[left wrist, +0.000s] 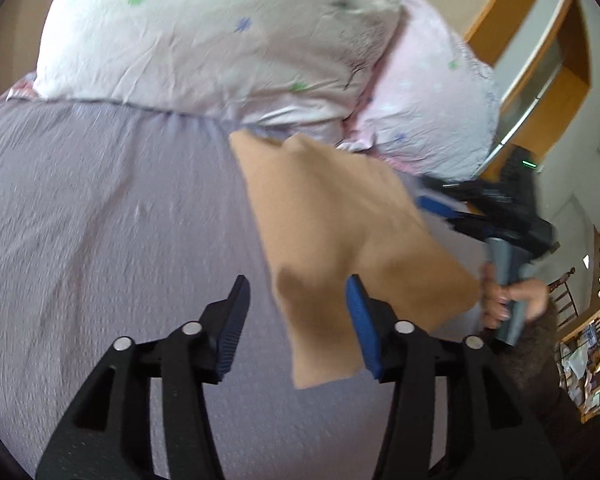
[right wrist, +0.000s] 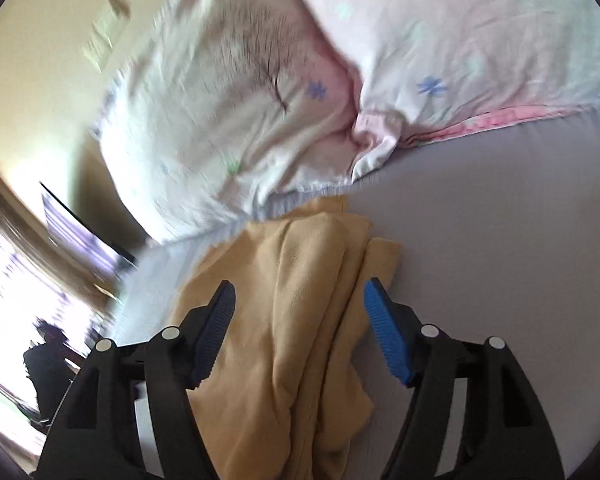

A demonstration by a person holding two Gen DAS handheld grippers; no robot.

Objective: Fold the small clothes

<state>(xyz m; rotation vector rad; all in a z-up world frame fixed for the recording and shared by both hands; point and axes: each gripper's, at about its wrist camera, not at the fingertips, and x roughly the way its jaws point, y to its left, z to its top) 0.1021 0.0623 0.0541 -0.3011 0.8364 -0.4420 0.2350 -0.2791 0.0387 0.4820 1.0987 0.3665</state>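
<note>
A small tan-yellow garment (left wrist: 340, 240) lies folded on the lilac bed sheet (left wrist: 100, 220). My left gripper (left wrist: 298, 320) is open, its jaws wide apart, with the garment's near left edge between and beyond them. The right gripper (left wrist: 440, 210) shows in the left wrist view at the garment's right edge, held by a hand (left wrist: 508, 300). In the right wrist view the garment (right wrist: 300, 300) lies bunched in long folds between the jaws of my open right gripper (right wrist: 300, 328). Neither gripper holds the cloth.
Two pale pillows with small flower prints (left wrist: 204, 36) (left wrist: 432, 108) lie just beyond the garment. They also show in the right wrist view (right wrist: 220, 120). Wooden furniture (left wrist: 540, 60) stands at the right. A bright window (right wrist: 12, 300) is at the left.
</note>
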